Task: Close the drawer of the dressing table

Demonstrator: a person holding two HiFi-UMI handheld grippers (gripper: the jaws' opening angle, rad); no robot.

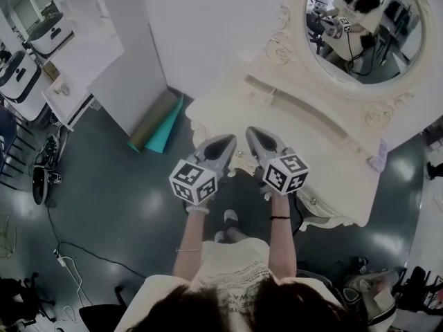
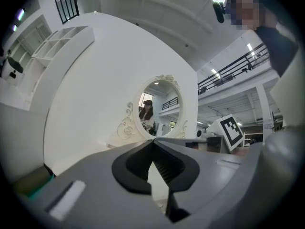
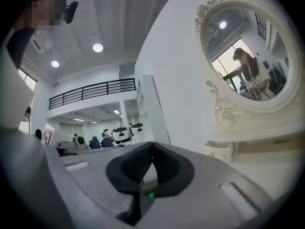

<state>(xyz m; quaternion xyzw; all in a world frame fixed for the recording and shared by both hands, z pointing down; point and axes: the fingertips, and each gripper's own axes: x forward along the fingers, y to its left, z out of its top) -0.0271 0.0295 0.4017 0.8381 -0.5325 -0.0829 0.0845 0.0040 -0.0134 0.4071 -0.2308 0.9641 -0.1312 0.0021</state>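
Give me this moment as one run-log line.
left gripper: shut, empty | right gripper: shut, empty | both: side by side at dressing table front edge | contact: unclear

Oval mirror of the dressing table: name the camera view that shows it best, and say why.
The right gripper view: the oval mirror is large there, with its carved frame clear. The head view crops it at the top; the left gripper view shows it only small.
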